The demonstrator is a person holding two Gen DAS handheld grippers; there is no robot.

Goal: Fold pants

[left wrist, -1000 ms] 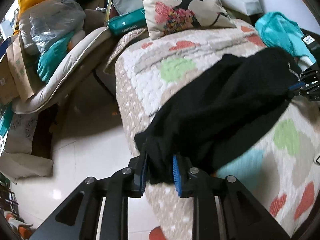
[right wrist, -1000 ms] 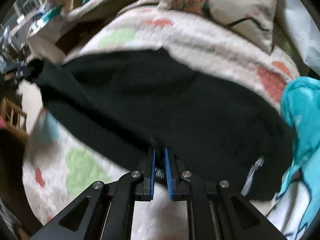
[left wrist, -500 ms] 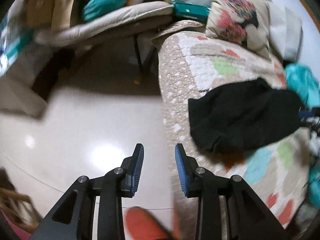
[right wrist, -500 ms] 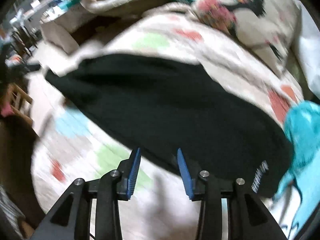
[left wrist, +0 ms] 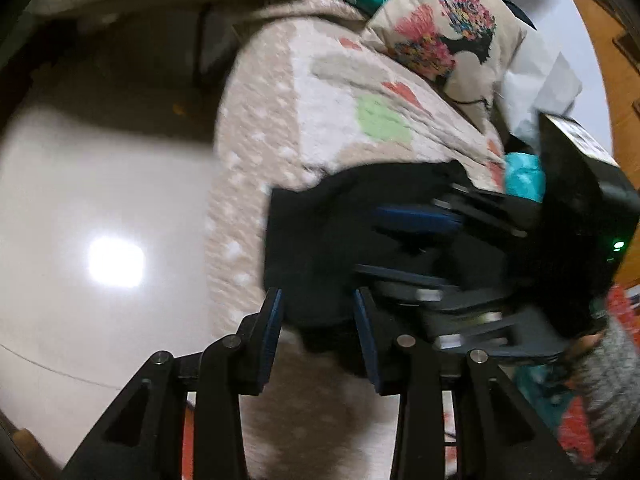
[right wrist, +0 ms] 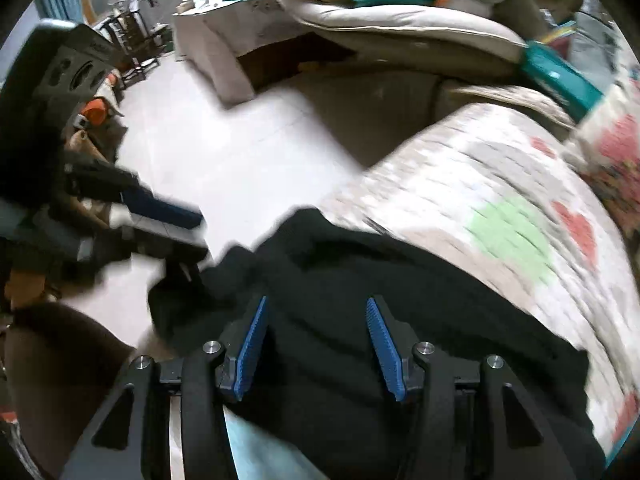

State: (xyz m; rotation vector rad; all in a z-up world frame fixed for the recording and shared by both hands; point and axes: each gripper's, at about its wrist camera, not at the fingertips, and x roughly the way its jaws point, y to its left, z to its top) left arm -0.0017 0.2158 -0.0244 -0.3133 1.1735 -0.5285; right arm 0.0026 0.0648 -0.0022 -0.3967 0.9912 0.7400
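Observation:
The black pants (left wrist: 320, 240) lie folded on the quilted bed cover (left wrist: 320, 120), their left end at the bed's edge. My left gripper (left wrist: 316, 320) is open, its jaws either side of the pants' near corner. My right gripper (right wrist: 316, 332) is open, low over the pants (right wrist: 400, 300) near the same end. In the left wrist view the right gripper (left wrist: 400, 240) comes in from the right over the pants. In the right wrist view the left gripper (right wrist: 176, 228) sits at the left, by the pants' hanging corner. Both views are blurred.
A printed cushion (left wrist: 452, 36) and white pillow (left wrist: 536, 88) lie at the bed's head, with a teal cloth (left wrist: 524, 176) behind the pants. Glossy floor (left wrist: 100, 220) lies left of the bed. A cluttered lounger (right wrist: 400, 24) and boxes stand beyond.
A second ago both grippers were shut on the pants; they let go and opened. Since then both have swung toward the pants' left end at the bed's edge.

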